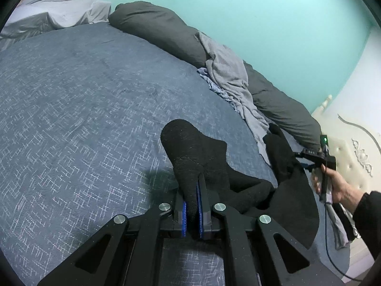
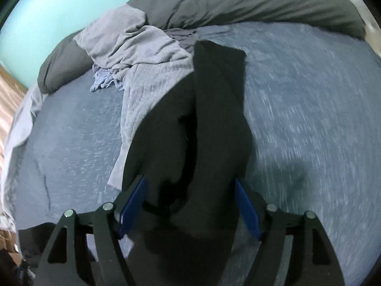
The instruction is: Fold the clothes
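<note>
The black garment point(image 1: 240, 186) lies crumpled on my blue bedspread point(image 1: 83, 109), unfolded. My left gripper point(image 1: 191, 205) pinches its sleeve; my right gripper point(image 2: 190, 205) gapes empty. Grey clothes point(image 2: 142, 47) wait.

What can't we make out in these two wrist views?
- Black garment: its type; left wrist view shows it bunched, lower edge behind the left gripper.
- Right gripper: whether its open pads touch the cloth; right wrist view is motion-blurred.
- Grey clothes: number of pieces; they overlap.
</note>
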`<state>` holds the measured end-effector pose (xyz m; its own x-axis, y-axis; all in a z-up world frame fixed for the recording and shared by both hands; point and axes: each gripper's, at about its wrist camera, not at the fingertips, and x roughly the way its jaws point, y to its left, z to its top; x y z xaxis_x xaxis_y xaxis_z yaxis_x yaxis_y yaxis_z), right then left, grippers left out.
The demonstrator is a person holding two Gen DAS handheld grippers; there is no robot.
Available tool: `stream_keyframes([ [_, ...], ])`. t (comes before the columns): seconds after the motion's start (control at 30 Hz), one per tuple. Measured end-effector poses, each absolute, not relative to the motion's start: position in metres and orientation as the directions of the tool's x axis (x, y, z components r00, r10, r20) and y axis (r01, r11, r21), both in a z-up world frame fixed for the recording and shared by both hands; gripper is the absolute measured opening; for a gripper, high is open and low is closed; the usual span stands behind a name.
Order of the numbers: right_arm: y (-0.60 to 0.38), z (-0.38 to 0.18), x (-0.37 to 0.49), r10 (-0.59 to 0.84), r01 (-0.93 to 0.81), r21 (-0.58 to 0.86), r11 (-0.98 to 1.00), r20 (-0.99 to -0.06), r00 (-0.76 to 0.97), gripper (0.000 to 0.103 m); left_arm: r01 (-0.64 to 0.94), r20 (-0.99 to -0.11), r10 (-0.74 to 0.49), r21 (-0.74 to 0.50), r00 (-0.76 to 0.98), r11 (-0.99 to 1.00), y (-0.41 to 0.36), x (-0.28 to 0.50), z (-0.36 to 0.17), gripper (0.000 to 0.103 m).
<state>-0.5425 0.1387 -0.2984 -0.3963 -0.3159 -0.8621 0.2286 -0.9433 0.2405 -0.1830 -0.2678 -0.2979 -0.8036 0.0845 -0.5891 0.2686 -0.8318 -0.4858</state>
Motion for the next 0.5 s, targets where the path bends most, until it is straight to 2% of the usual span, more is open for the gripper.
stream_keyframes([
  [0.17,0.108,-0.312,-0.56,-0.246,0.293,0.139,-0.946,-0.896,-0.369,0.074,0.276,-0.605,0.085,-0.479,-0.792,-0.833,-0.267,-0.187,-0.305,0.007],
  [0.2,0.102,-0.317,-0.561,-0.235,0.304,0.126,-0.945,-0.903,-0.359,0.07,0.277,-0.608,0.084,-0.475,-0.789,-0.835,-0.266,-0.187,-0.307,0.007],
  [0.23,0.099,-0.321,-0.561,-0.227,0.307,0.116,-0.945,-0.906,-0.357,0.053,0.277,-0.611,0.083,-0.471,-0.787,-0.838,-0.265,-0.188,-0.308,0.007],
  [0.27,0.097,-0.324,-0.56,-0.219,0.309,0.106,-0.945,-0.908,-0.357,0.043,0.277,-0.612,0.082,-0.468,-0.786,-0.839,-0.264,-0.189,-0.308,0.007],
  [0.33,0.1,-0.319,-0.555,-0.217,0.309,0.101,-0.946,-0.903,-0.37,0.012,0.273,-0.609,0.08,-0.464,-0.789,-0.843,-0.264,-0.19,-0.306,0.007],
  [0.4,0.113,-0.299,-0.546,-0.237,0.301,0.116,-0.947,-0.884,-0.404,0.008,0.268,-0.601,0.077,-0.462,-0.795,-0.846,-0.264,-0.189,-0.303,0.007],
  [0.5,0.132,-0.268,-0.531,-0.265,0.29,0.14,-0.947,-0.852,-0.452,0.007,0.261,-0.591,0.076,-0.463,-0.803,-0.847,-0.265,-0.185,-0.296,0.007],
])
